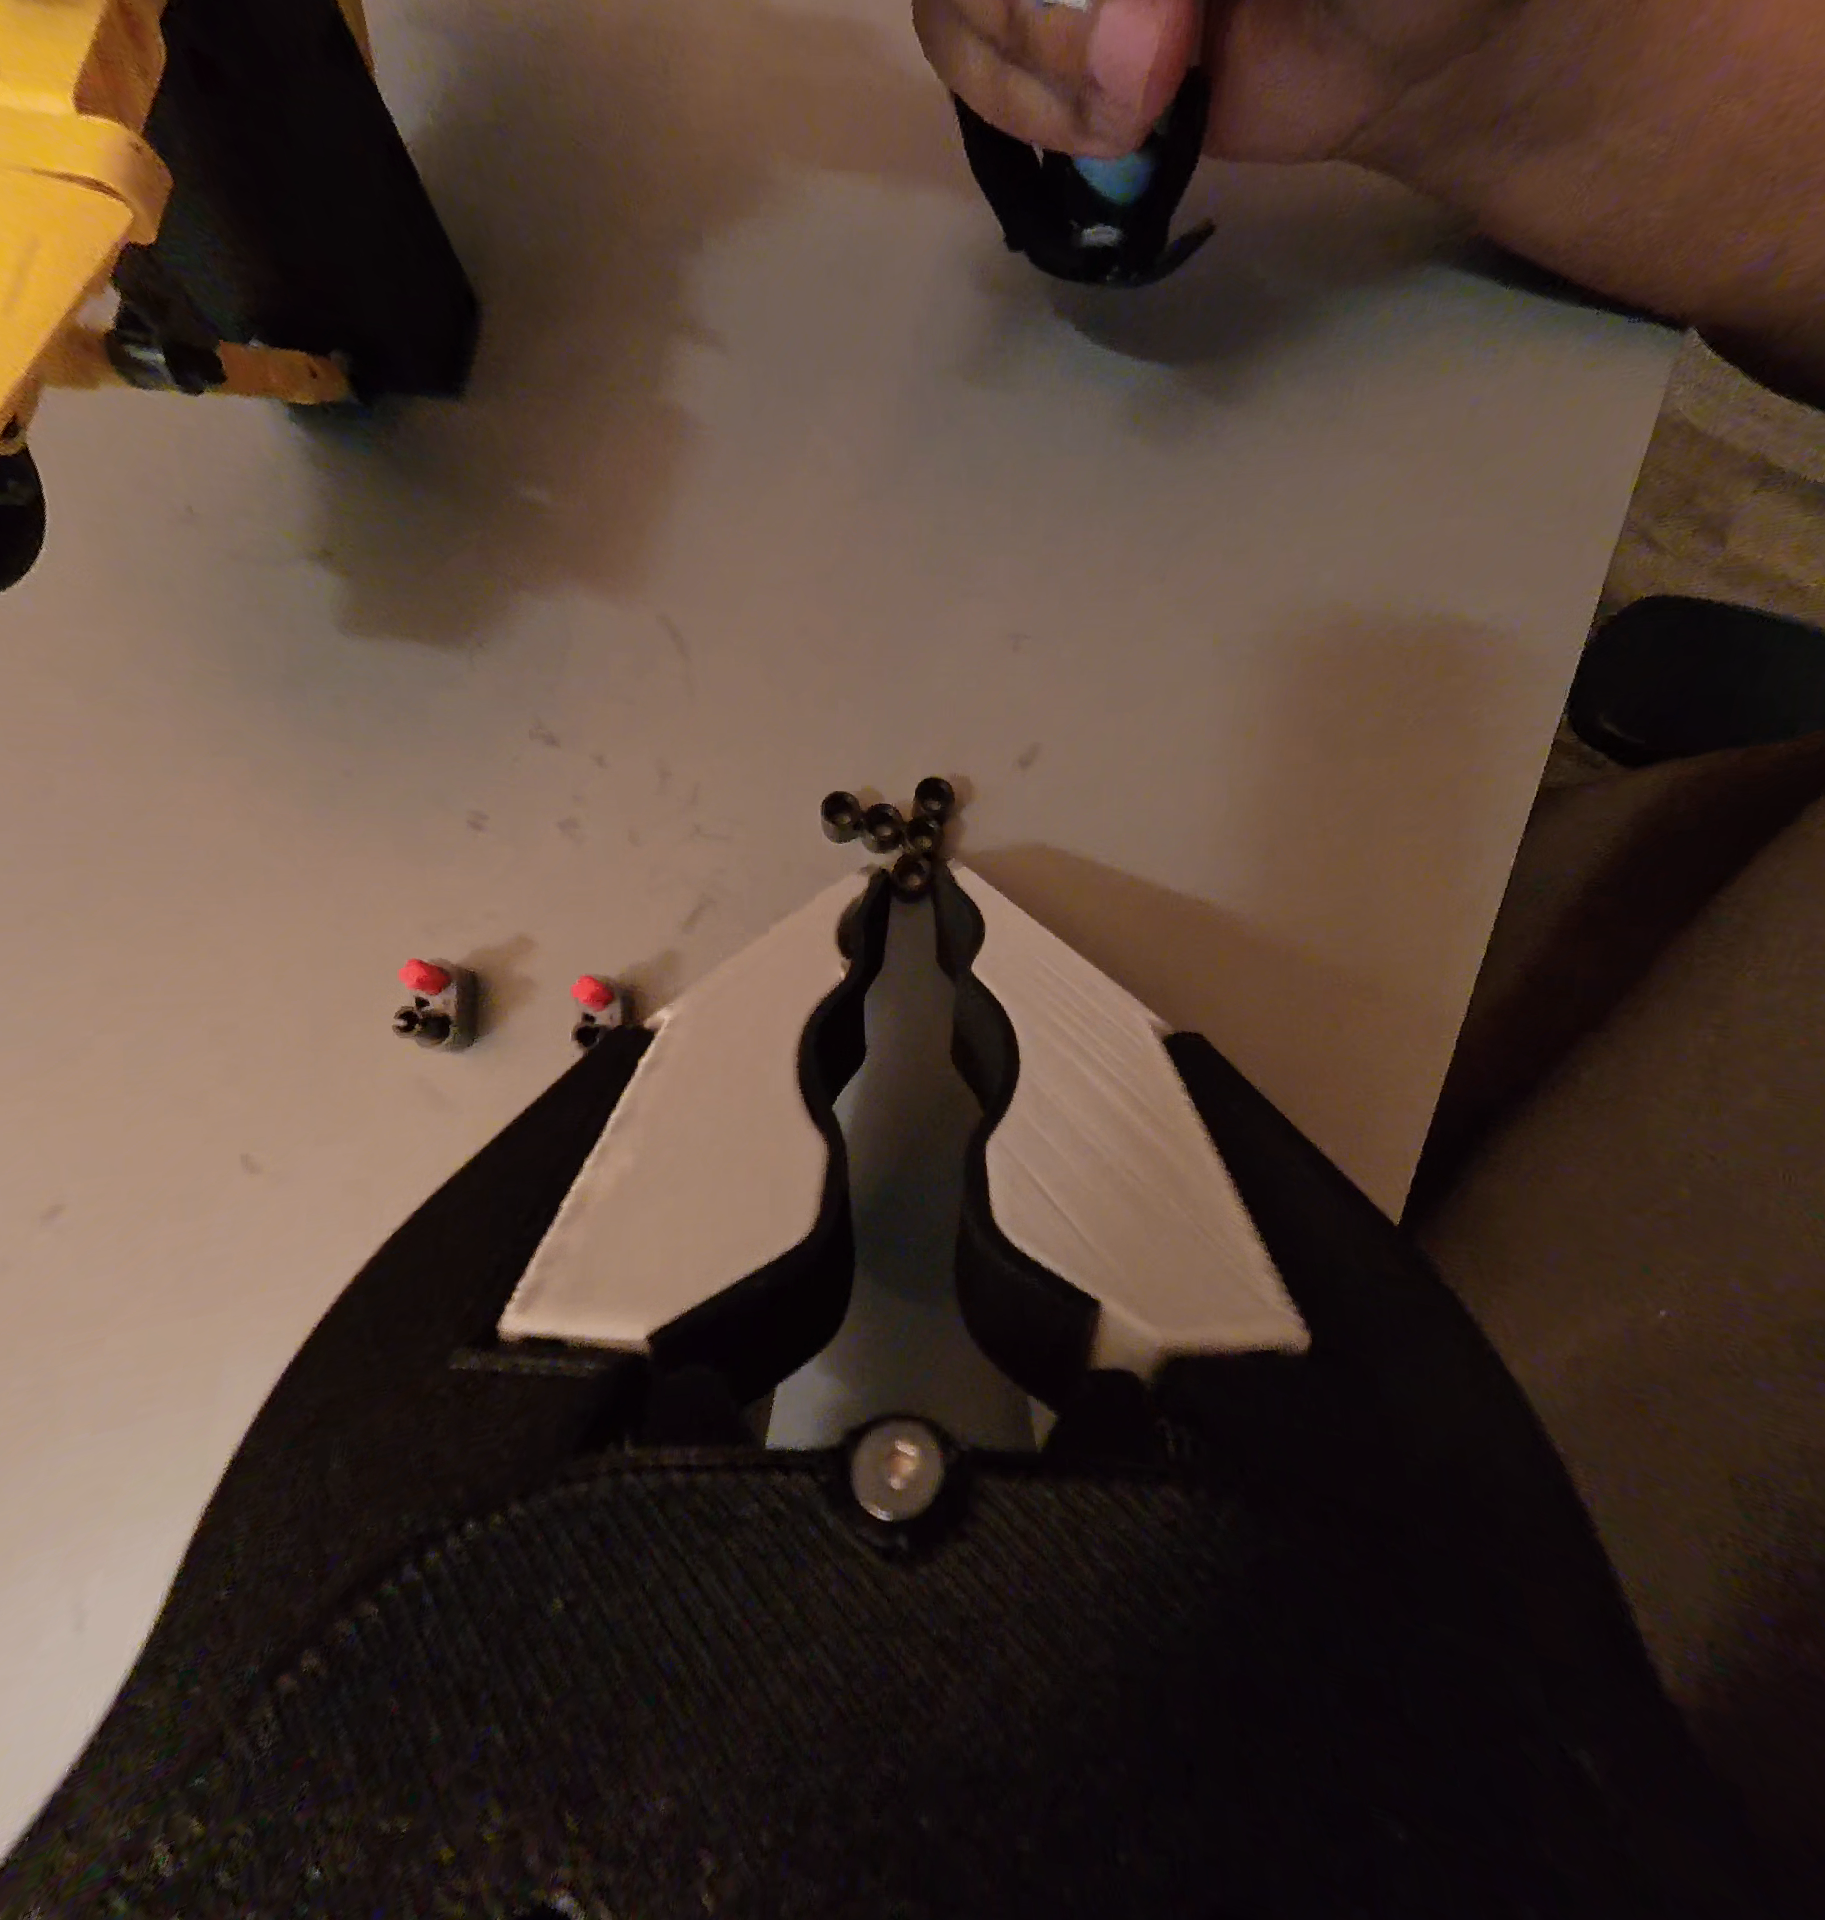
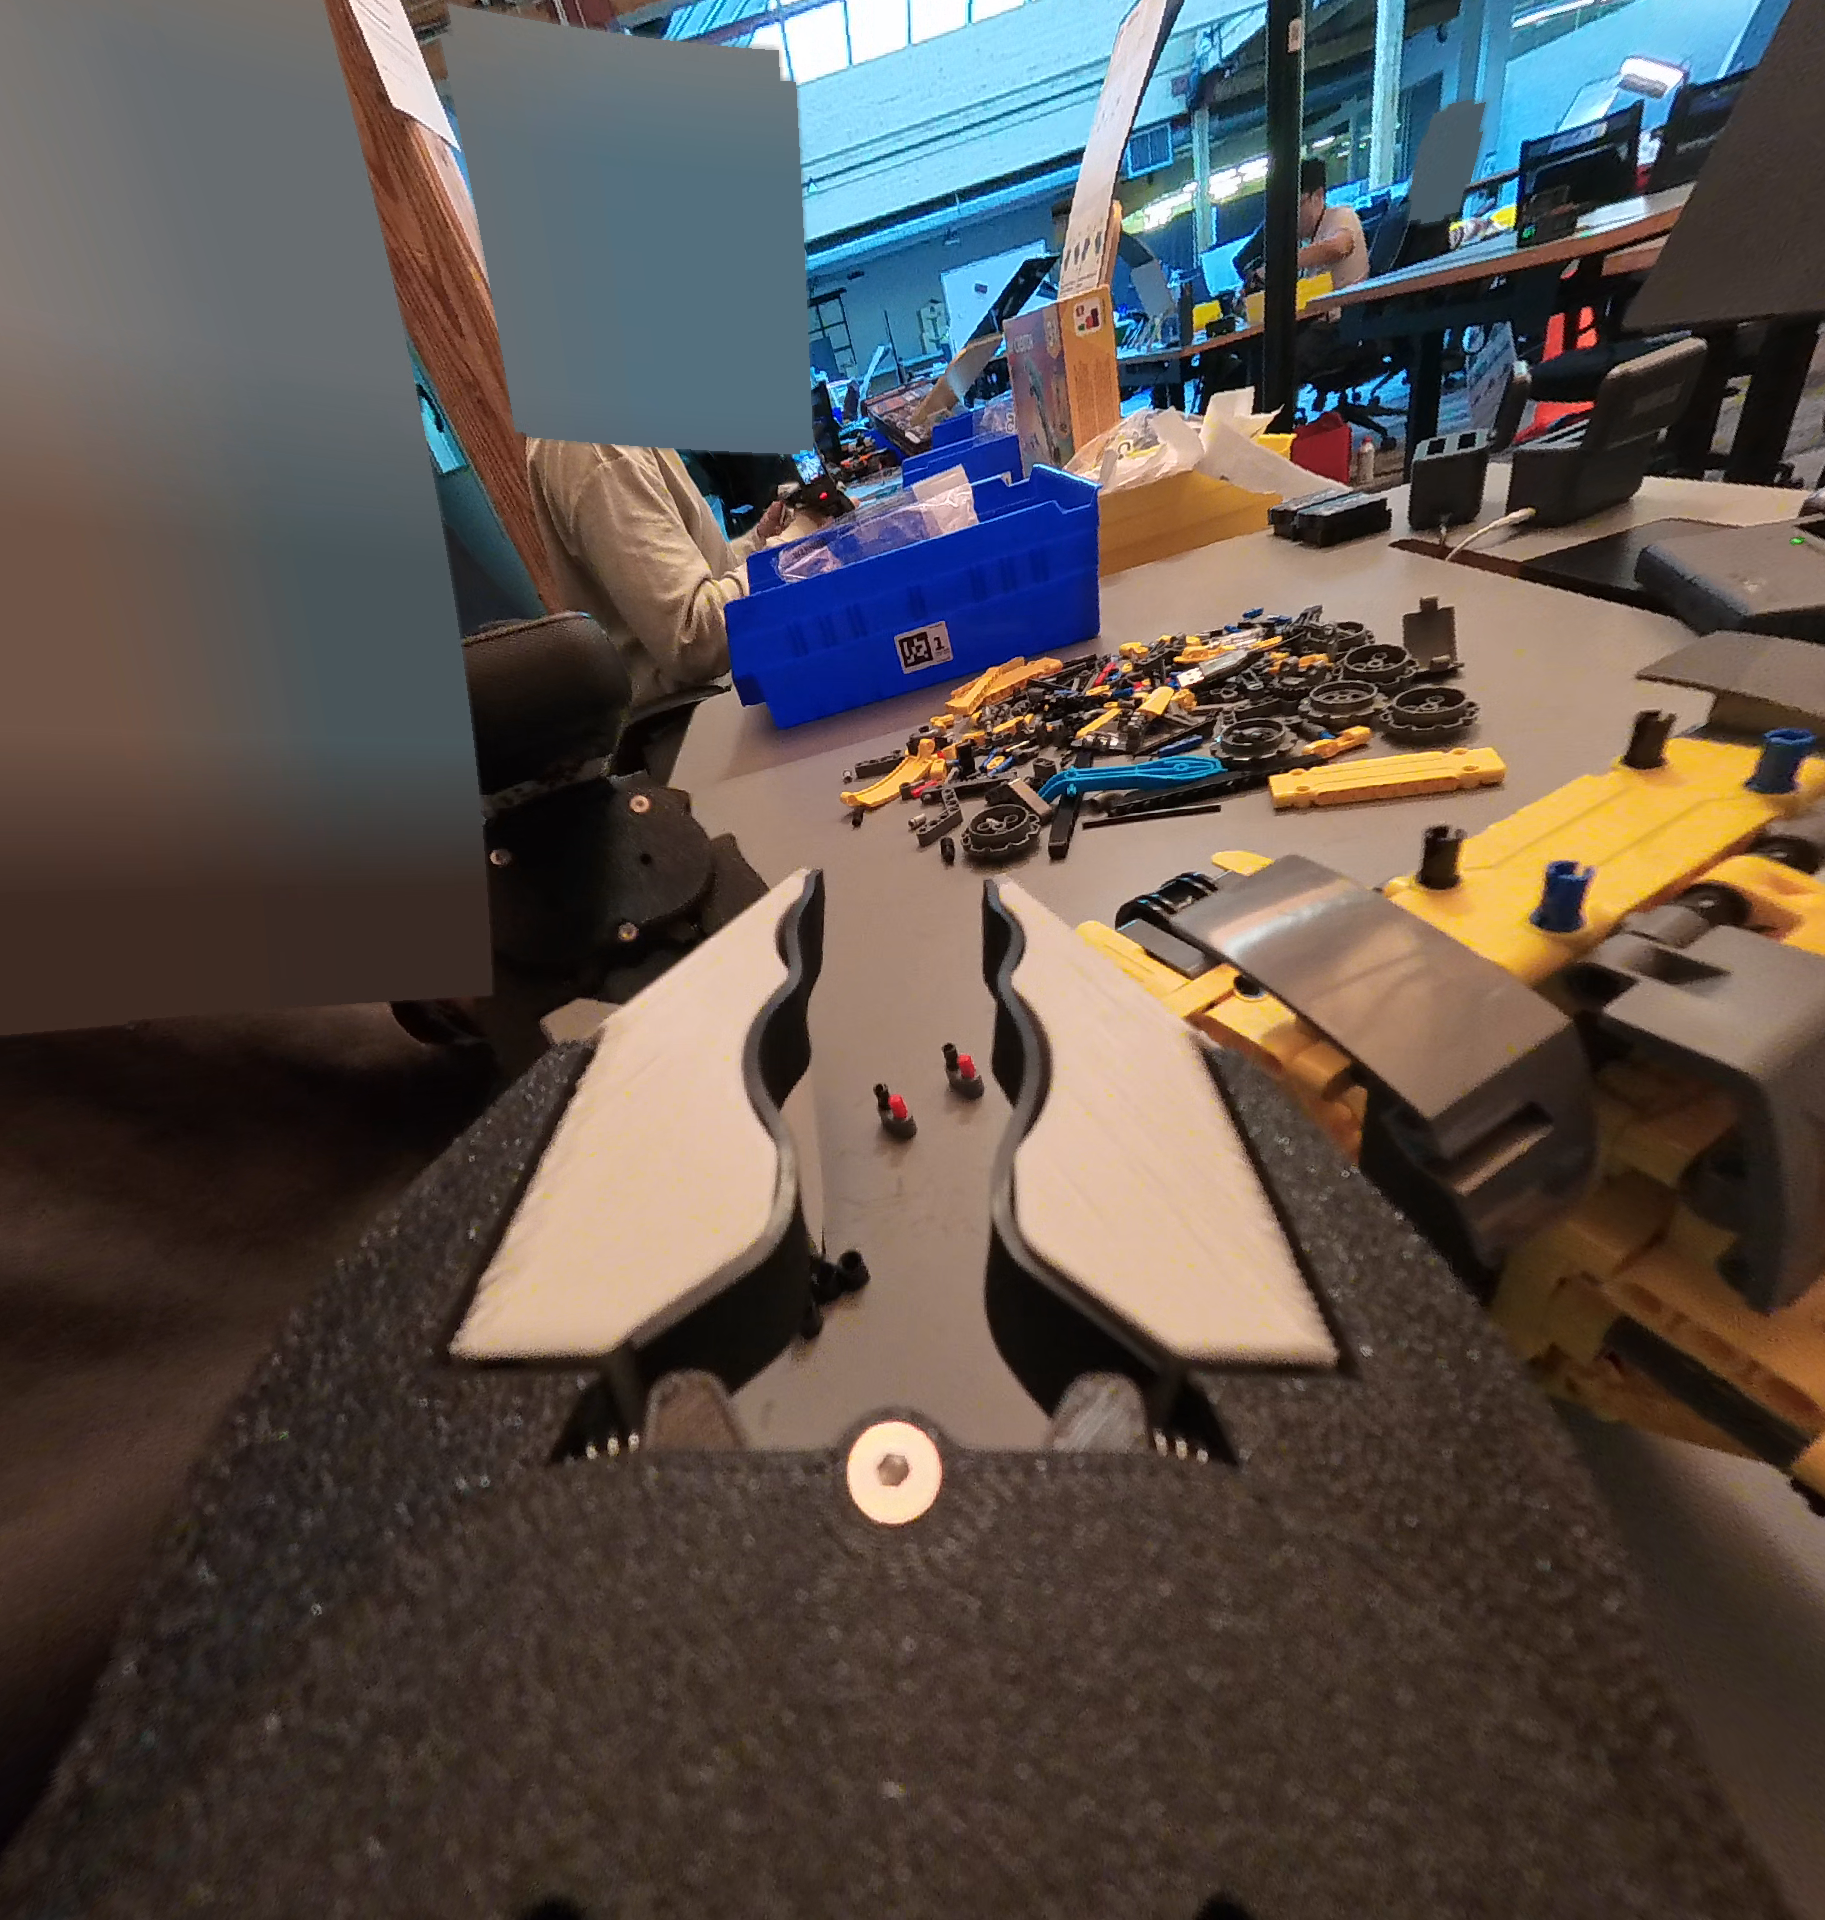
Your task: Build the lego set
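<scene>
In the left wrist view my left gripper (image 1: 910, 881) is down on the white table (image 1: 887, 540). Its tips are closed on one small black ring (image 1: 914, 875) at the near edge of a cluster of black rings (image 1: 887, 816). Two small grey pieces with red tops (image 1: 435, 1000) (image 1: 598, 1006) lie to its left. My right gripper (image 2: 903, 891) is open and empty, low over the table. The two red-topped pieces (image 2: 892, 1108) (image 2: 962, 1070) lie between its fingers, and the black rings (image 2: 843, 1273) sit by its left finger's base. A yellow and grey brick-built model (image 2: 1459, 1029) stands just to its right.
The model (image 1: 46, 208) and a black block (image 1: 295, 208) stand at far left. A hand (image 1: 1095, 62) holds a black item with a light blue part at top. The table edge (image 1: 1531, 831) runs on the right. A heap of loose parts (image 2: 1178, 727) and a blue bin (image 2: 918, 613) lie beyond. My right fingertips sit around 15 cm from my left ones.
</scene>
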Tool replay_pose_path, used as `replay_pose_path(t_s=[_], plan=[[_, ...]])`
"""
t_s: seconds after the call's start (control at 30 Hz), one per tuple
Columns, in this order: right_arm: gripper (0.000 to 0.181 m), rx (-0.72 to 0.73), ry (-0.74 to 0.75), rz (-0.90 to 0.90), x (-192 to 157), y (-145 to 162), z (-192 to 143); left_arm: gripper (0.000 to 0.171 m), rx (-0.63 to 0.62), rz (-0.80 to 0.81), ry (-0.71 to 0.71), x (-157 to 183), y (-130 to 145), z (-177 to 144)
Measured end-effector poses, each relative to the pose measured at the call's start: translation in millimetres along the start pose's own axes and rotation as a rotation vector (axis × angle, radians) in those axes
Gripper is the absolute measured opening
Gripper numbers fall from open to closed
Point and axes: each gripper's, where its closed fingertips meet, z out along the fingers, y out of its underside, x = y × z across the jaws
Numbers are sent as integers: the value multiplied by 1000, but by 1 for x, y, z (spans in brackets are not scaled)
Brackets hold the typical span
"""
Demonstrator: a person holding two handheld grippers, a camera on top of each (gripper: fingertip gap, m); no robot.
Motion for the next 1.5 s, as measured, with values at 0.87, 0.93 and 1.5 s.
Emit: replay_pose_path(t_s=[0.87,0.93,1.5], plan=[[30,0,6,-7,1,1,1,19,-14,-18,-239,-65,17,-34],[30,-10,9,-13,1,3,1,20,-9,-57,-210,-65,19,-31],[34,-310,-71,173,-13,63,30,12,177,286,-362,-45,-24,-50]])
